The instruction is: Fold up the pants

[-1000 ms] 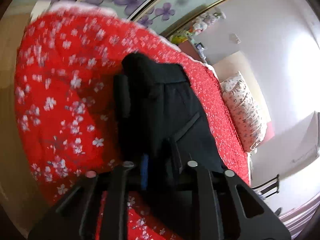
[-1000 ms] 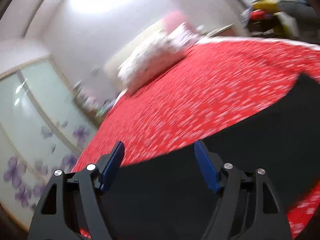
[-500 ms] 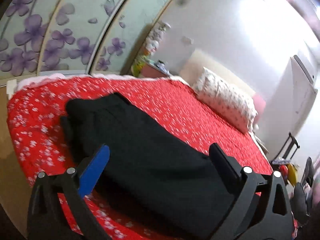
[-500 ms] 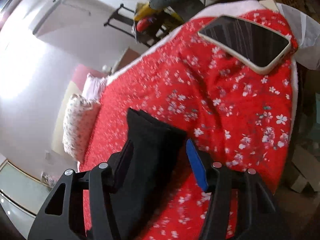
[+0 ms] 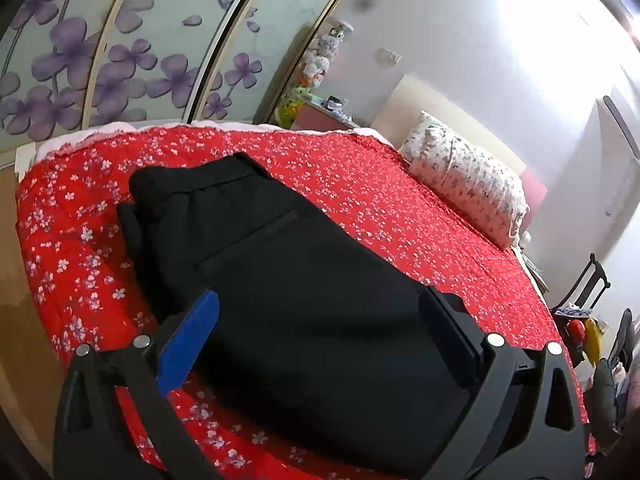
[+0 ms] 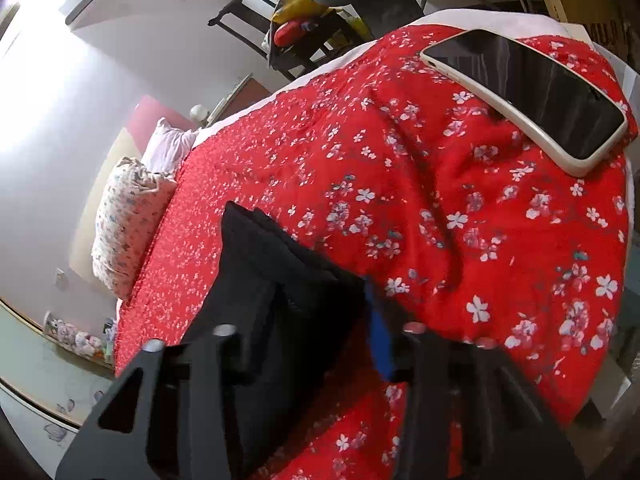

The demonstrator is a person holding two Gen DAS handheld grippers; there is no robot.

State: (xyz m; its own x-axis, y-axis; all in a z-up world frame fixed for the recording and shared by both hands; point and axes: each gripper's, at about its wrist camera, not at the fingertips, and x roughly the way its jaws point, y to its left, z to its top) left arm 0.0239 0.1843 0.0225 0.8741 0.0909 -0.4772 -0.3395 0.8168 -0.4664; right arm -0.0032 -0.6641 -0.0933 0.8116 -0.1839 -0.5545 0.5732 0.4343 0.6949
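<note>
The black pants [image 5: 288, 280] lie folded lengthwise on the red floral bedspread [image 5: 360, 184], waistband at the far left end. My left gripper [image 5: 320, 312] is open and hovers over the middle of the pants, fingers wide apart, holding nothing. In the right wrist view the leg end of the pants [image 6: 272, 272] lies between my right gripper's fingers [image 6: 320, 312]. The right jaws stand apart around the cloth, with the blue pad [image 6: 378, 344] at the fabric's right edge. I cannot tell if they pinch it.
A phone in a cream case [image 6: 528, 96] lies on the bedspread [image 6: 440, 200] near the bed corner. A floral pillow [image 5: 464, 184] is at the head of the bed. A wardrobe with purple flowers [image 5: 120, 60] stands beyond the bed. A chair with clutter [image 6: 304, 36] stands by the far side.
My left gripper let go of the pants, opened wide and drew back above them. My right gripper swung to the leg end and its fingers came closer together around the cloth.
</note>
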